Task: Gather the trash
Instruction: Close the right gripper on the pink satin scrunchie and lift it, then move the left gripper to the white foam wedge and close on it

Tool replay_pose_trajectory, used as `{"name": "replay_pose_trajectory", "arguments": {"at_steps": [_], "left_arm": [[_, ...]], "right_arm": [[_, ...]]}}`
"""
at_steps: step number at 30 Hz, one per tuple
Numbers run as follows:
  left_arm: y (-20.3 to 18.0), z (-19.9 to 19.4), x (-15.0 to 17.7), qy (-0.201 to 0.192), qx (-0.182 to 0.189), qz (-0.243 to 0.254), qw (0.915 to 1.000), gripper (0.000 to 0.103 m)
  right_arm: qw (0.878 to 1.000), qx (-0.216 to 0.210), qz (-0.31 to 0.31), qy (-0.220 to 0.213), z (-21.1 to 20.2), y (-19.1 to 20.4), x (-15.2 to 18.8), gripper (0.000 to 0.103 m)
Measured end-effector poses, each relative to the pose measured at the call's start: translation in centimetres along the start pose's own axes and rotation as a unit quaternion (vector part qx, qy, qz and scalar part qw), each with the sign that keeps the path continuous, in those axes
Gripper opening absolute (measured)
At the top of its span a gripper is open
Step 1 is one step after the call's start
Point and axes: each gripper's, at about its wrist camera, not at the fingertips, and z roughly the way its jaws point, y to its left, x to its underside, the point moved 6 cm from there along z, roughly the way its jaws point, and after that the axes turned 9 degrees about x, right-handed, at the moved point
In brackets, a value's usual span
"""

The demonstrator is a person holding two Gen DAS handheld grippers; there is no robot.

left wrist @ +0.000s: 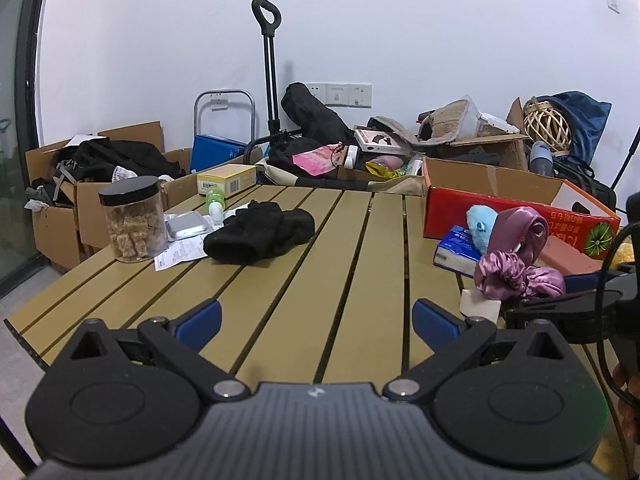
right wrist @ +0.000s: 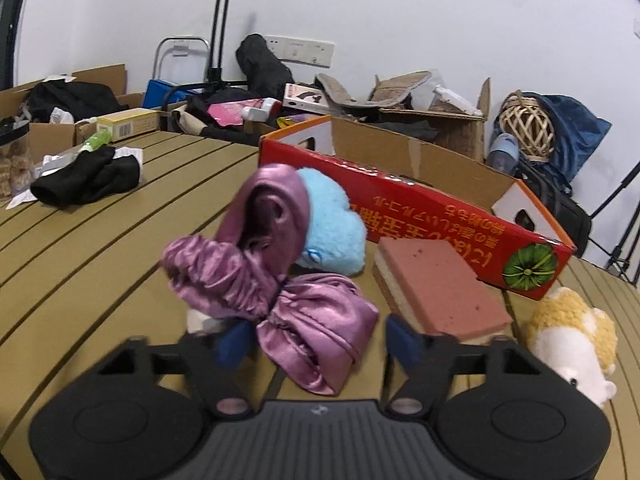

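My left gripper (left wrist: 316, 318) is open and empty above the slatted table (left wrist: 320, 264). My right gripper (right wrist: 318, 340) is open, its jaws either side of a purple satin cloth (right wrist: 316, 328) that lies on the table; the cloth also shows in the left wrist view (left wrist: 516, 264). Behind it are a blue plush toy (right wrist: 334, 224) and a red cardboard box (right wrist: 436, 216). A paper receipt (left wrist: 180, 254), a foil blister pack (left wrist: 186, 226) and a black garment (left wrist: 260, 236) lie at the far left.
A jar of brown snacks (left wrist: 134, 220), a yellow box (left wrist: 226, 178) and a green bottle (left wrist: 214, 200) stand far left. A pink sponge (right wrist: 436, 284), a yellow-white plush (right wrist: 576, 336) and a tissue pack (left wrist: 458, 250) lie right. Cardboard boxes with clutter stand behind.
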Motion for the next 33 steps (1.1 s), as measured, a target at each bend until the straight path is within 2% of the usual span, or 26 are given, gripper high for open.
{"name": "replay_pose_trajectory", "arguments": {"at_steps": [1,4,8,12,20,33], "left_arm": [[-0.1,0.0,0.0,0.001,0.002,-0.001,1.0,0.103],[-0.3,0.2,0.1,0.002,0.007,0.001,1.0,0.103],[-0.6,0.1,0.2,0.001,0.012,0.006,0.9999,0.103],[-0.7,0.0,0.2,0.002,0.02,0.006,0.9998,0.103],[-1.9,0.5,0.6,0.011,0.042,0.012,0.999,0.103],[-6.0,1.2,2.0,0.042,0.097,0.012,0.9944,0.103]], "right_arm": [[1.0,-0.005,-0.001,-0.001,0.0,0.1,-0.1,0.051],[1.0,-0.003,-0.013,-0.007,-0.2,0.5,-0.1,0.046],[1.0,0.0,-0.017,-0.016,-0.6,0.5,0.0,0.035],[1.0,-0.001,-0.005,-0.024,-1.2,0.0,0.0,0.029],[0.998,0.008,0.044,-0.049,-3.6,-2.7,0.4,0.029],[0.989,0.038,0.125,-0.073,-9.4,-11.1,4.9,0.028]]}}
